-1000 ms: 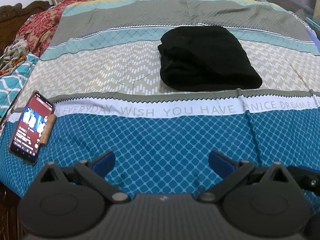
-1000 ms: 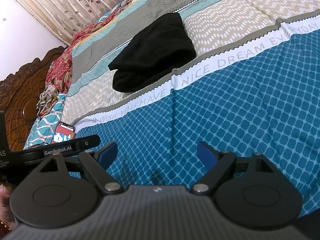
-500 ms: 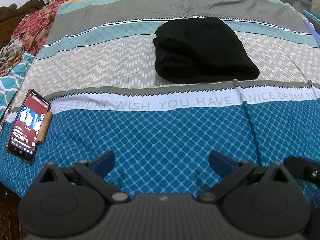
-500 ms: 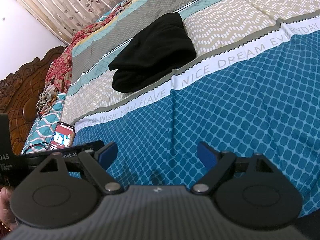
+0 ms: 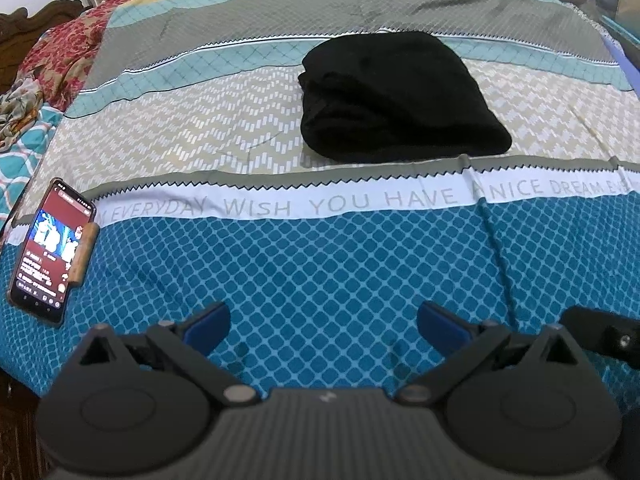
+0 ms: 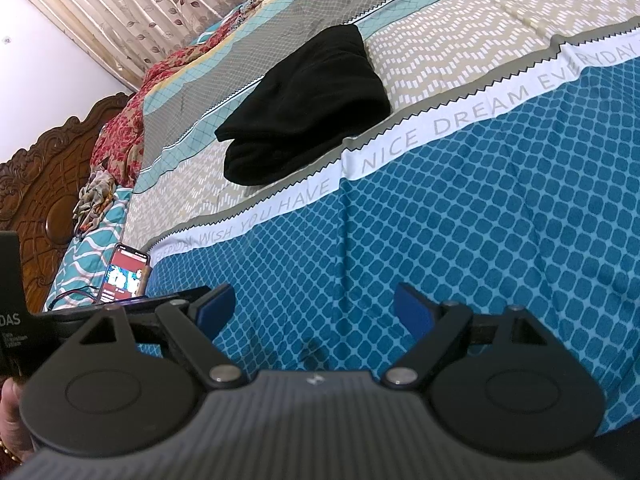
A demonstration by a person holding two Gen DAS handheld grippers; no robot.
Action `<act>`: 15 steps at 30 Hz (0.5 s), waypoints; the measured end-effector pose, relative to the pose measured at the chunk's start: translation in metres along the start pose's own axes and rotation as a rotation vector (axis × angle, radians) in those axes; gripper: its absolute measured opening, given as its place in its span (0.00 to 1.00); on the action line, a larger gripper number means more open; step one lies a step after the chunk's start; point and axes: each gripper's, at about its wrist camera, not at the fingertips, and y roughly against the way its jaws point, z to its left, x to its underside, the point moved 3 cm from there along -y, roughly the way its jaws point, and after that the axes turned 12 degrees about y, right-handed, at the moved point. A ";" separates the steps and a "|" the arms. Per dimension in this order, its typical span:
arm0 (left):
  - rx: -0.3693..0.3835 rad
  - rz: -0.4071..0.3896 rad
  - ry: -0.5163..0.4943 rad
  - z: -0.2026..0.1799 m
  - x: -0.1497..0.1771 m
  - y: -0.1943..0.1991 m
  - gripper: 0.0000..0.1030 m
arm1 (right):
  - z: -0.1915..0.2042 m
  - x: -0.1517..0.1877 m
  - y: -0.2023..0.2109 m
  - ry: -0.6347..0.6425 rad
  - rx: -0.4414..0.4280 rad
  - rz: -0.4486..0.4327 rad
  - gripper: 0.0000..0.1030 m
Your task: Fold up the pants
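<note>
One pair of black pants (image 5: 396, 96) lies folded into a compact bundle on the bed, on the beige zigzag band of the bedspread (image 5: 320, 272), with its near edge just short of the white strip printed "WISH YOU HAVE A NICE DREAM EVERYDAY". In the right wrist view the same single bundle (image 6: 304, 112) sits on that beige band, well apart from both tools.

Two grippers are in view, one per hand. The left gripper (image 5: 322, 322) hovers over the blue diamond-patterned part of the bedspread, its two blue-padded fingers (image 5: 208, 324) spread wide with nothing between them. The right gripper (image 6: 314, 312) is likewise spread wide and empty, its two blue fingers (image 6: 414, 314) above the same blue section (image 6: 480, 220). Part of the left gripper's black body shows at the left edge of the right wrist view, and a bit of a hand (image 6: 10, 420) appears at the lower left corner there.

One smartphone (image 5: 50, 252) lies face up at the left edge of the bed with its screen lit, and one small brown stick-shaped thing (image 5: 84, 254) rests along its right side. The phone (image 6: 124, 274) also shows in the right wrist view. One carved wooden headboard (image 6: 40, 200) stands at the left, a red floral cloth (image 5: 68, 52) is heaped near it, and a leaf-patterned curtain (image 6: 140, 12) hangs behind.
</note>
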 end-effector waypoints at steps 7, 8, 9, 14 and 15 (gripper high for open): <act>-0.010 -0.033 0.002 0.000 -0.002 0.004 1.00 | 0.000 0.000 0.001 -0.003 0.000 -0.002 0.86; -0.019 -0.045 -0.004 0.000 -0.002 0.006 1.00 | 0.000 0.000 0.001 -0.003 0.000 -0.002 0.86; -0.026 -0.055 -0.009 0.000 -0.002 0.006 1.00 | 0.000 0.000 0.001 -0.003 0.000 -0.002 0.86; -0.051 -0.080 -0.023 -0.001 -0.003 0.008 1.00 | -0.001 0.000 0.001 -0.003 0.000 -0.001 0.86; -0.056 -0.080 -0.025 -0.001 -0.003 0.008 1.00 | -0.001 0.000 0.001 -0.003 0.000 -0.001 0.86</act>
